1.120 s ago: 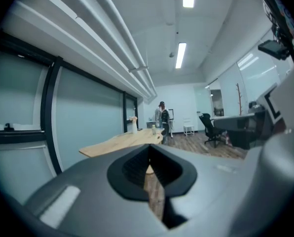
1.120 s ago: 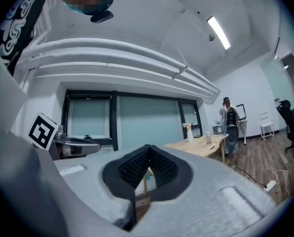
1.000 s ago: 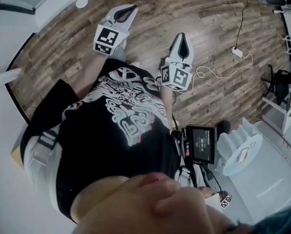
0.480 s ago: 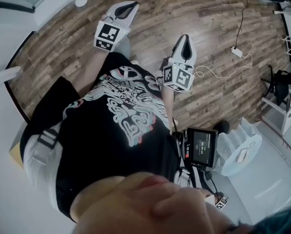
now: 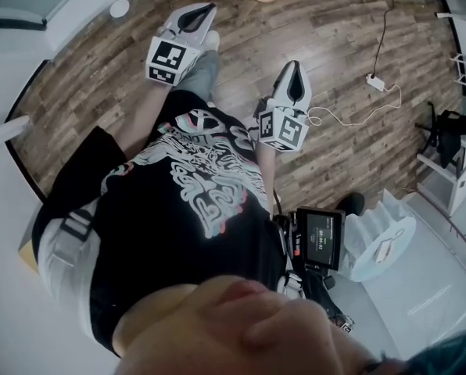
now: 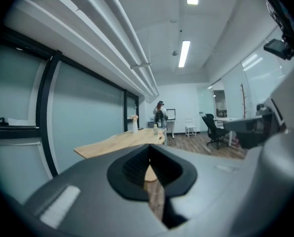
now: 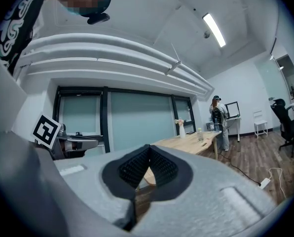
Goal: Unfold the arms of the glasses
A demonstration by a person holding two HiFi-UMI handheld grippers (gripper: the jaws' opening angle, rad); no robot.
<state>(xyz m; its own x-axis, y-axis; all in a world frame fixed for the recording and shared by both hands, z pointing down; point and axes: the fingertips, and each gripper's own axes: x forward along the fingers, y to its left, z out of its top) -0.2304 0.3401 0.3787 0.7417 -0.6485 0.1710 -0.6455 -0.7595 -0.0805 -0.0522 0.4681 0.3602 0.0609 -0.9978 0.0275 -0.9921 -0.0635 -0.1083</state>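
L gripper [image 6: 149,154]: jaws pressed together tip to tip, nothing btw them. R gripper [image 7: 149,151]: same, closed on nothing. Both are held out in front of the holder [image 5: 194,194], side by side but apart, over the wood floor [image 5: 350,45]. They point roughly level, the L one a touch nose-down.

Glasses: not in any view, so can't tell where they lie. Guess only: the table [image 7: 188,144] ahead, since both grippers aim about that way. A vase [image 7: 182,129] and a bottle [image 7: 199,134] stand at its far end. Nothing on the top reads as glasses from here; too far and too small.

Further out: glass wall [image 7: 137,120] w/ dark frames, another person [image 7: 219,115] at a desk at the back, office chair [image 6: 212,128], power strip [image 5: 374,82] w/ cable on the floor.

Step in hand, my read: approach only, no unfolding begun. To do it well:
- Find the glasses first, and spread both sets of jaws before coming in.
- One gripper pins the front at the bridge or frame edge, off the lenses.
- The other takes an arm near its tip and swings it out round the hinge, w/ a light squeeze and no twist. Then the 2nd arm.
- Risk: the frame skates on the table top if it isn't pinned.
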